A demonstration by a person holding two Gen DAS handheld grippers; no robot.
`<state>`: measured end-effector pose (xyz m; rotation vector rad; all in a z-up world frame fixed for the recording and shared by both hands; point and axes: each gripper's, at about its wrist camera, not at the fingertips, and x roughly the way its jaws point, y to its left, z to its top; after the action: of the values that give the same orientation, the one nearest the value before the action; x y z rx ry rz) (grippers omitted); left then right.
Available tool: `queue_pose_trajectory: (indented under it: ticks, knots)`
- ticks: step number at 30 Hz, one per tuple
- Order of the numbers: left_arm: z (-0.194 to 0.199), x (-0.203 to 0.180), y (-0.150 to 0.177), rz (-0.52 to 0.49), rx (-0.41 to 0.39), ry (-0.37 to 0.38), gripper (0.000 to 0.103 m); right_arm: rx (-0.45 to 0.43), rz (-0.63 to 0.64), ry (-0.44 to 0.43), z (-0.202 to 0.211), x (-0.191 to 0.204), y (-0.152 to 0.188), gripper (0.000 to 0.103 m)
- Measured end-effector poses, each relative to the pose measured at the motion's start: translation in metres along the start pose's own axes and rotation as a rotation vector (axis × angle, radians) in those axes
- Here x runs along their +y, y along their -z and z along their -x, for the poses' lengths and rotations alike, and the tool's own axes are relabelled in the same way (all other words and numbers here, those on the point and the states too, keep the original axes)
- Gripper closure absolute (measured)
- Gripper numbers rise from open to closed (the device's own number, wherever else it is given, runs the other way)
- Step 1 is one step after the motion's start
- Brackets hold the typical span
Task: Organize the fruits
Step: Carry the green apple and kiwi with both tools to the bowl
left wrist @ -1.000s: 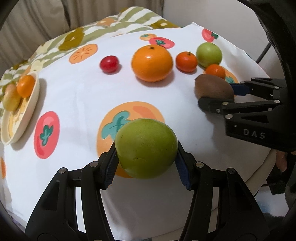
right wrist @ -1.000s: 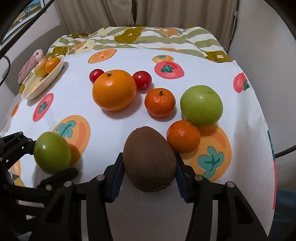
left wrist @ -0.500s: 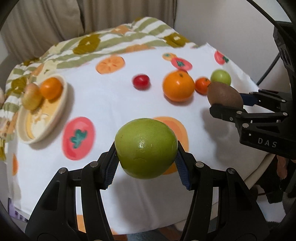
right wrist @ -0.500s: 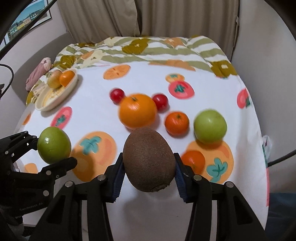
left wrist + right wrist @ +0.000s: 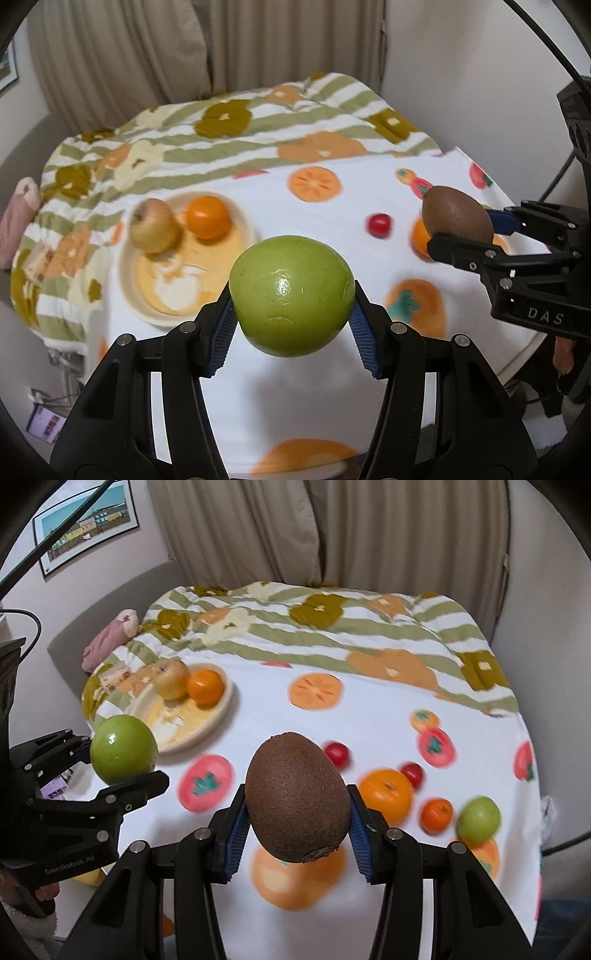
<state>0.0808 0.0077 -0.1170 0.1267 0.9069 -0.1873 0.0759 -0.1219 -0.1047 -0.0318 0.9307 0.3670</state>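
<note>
Left wrist view: my left gripper [image 5: 291,325] clamps a green apple [image 5: 291,295] in the air, the plate [image 5: 243,218] on the tabletop ahead already bearing an apple and an orange. My right gripper [image 5: 295,830] holds the kiwi [image 5: 297,801] aloft. I judge this the carry step; next, lower each fruit gently onto bare plate

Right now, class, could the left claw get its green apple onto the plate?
Probably yes. The left claw grips the green apple in the air near the plate. Nothing stands between them, and the near half of the plate is bare.
</note>
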Motion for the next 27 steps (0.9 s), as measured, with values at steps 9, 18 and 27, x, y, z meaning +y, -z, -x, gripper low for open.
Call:
queue_pose_trajectory:
  ticks: [9,18,27]
  knots:
    - [-0.003,0.089,-0.011,0.016,-0.016,-0.034,0.042,-0.015,-0.009,-0.037,-0.031,0.059,-0.037,0.057]
    - [-0.037,0.157,-0.007,-0.016,0.02,-0.009,0.042,0.004,-0.06,-0.029,-0.074,0.105,-0.059,0.057]
    - [-0.088,0.18,0.002,-0.07,0.062,0.016,0.042,0.044,-0.109,-0.016,-0.113,0.129,-0.064,0.057]
